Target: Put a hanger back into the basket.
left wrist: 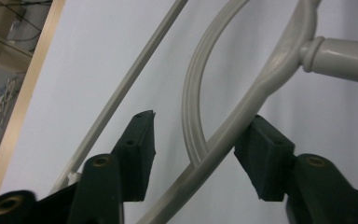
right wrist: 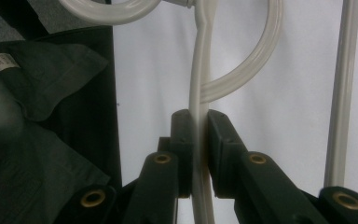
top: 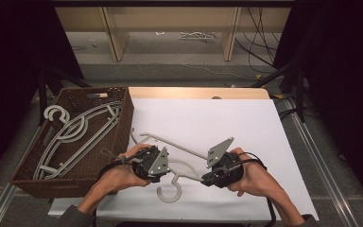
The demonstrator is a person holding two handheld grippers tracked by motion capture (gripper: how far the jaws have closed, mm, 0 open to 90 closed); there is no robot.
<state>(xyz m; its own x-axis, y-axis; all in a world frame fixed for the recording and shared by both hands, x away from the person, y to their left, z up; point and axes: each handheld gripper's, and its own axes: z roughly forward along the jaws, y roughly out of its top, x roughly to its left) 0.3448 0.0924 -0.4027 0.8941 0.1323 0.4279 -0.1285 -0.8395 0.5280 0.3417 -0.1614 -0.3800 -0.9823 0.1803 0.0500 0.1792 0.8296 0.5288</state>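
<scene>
1. We see the hanger lying low in the centre of the frame on the bench.
2. Our right gripper clamps its arm.
3. Our left gripper gapes around it, released.

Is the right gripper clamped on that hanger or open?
Shut. In the right gripper view, the right gripper has both black jaws pressed against the hanger arm, with no gap.

- Your hanger is pale grey plastic with a curved hook, 2 sloping shoulders, a straight bottom bar and an inner curved strip.
- It lies on the white tabletop just right of the basket, hook end towards you.
- 1 shoulder sits pinched between your right-hand jaws; the other passes between your left-hand jaws.
</scene>
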